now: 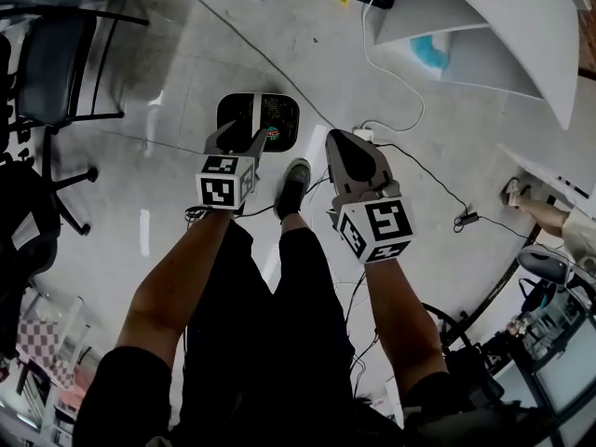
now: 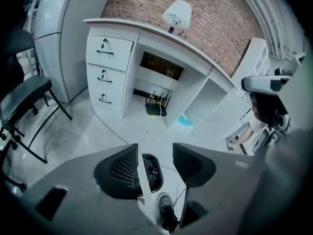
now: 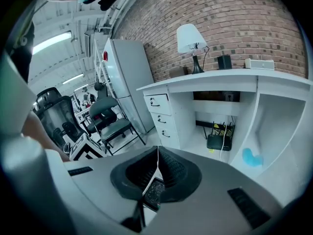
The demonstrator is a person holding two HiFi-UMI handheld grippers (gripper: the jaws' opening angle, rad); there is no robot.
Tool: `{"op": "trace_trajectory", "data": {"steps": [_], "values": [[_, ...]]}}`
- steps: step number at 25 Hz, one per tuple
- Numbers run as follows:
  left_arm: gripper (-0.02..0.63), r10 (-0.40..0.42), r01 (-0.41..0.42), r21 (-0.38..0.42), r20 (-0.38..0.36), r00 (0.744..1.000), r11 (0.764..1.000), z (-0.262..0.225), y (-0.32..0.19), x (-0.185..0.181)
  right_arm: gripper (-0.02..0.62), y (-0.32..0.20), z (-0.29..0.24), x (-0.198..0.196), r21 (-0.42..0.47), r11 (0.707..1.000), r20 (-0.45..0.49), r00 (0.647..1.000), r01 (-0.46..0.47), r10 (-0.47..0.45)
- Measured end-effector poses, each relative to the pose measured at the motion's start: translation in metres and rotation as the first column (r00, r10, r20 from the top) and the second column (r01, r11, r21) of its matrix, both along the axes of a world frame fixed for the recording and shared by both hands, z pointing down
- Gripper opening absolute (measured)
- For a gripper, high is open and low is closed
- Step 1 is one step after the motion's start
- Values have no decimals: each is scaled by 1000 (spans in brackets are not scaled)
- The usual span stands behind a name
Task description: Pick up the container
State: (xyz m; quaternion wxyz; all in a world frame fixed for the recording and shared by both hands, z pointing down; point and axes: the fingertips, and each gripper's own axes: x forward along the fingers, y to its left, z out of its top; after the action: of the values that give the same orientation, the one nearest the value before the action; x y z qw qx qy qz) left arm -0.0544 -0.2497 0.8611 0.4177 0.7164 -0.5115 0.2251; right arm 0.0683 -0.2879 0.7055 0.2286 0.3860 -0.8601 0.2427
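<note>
The container is a black, rounded tray that lies on the grey floor ahead of my feet, with a small red and green item inside. My left gripper hangs over its near edge, open. In the left gripper view the container shows through the gap between the parted jaws of my left gripper, and nothing touches the pads. My right gripper is to the right of the container and apart from it. In the right gripper view its jaws meet with nothing between them.
My shoe stands just behind the container. Cables and a power strip run across the floor to the right. A black chair stands at the left, a white desk at the back right, and another person's foot shows far right.
</note>
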Motion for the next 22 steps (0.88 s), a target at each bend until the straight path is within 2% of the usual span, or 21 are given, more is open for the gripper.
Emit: {"op": "trace_trajectory", "data": {"steps": [3,6,10,18,22], "values": [[219,-20,20,-61,-5,1000,998,34,2,1,8,1,16,-2,-8,1000,8,1000,14,-14],[219,-28,29,-88,4,1000,996,60,-2,-2,8,-3,35,-6,-19,1000,10,1000,20,-19],[219,-9,12,-121,27,1000,993,90,-2,-1,8,-5,57,-12,-36,998,13,999,42,-41],[227,10,-6,-207,17,1000,978,137,7,10,8,-7,84,-12,-62,997,15,999,46,-45],[227,19,-9,-226,46,999,974,157,7,9,8,-2,100,-8,-80,996,5,999,46,-46]]}}
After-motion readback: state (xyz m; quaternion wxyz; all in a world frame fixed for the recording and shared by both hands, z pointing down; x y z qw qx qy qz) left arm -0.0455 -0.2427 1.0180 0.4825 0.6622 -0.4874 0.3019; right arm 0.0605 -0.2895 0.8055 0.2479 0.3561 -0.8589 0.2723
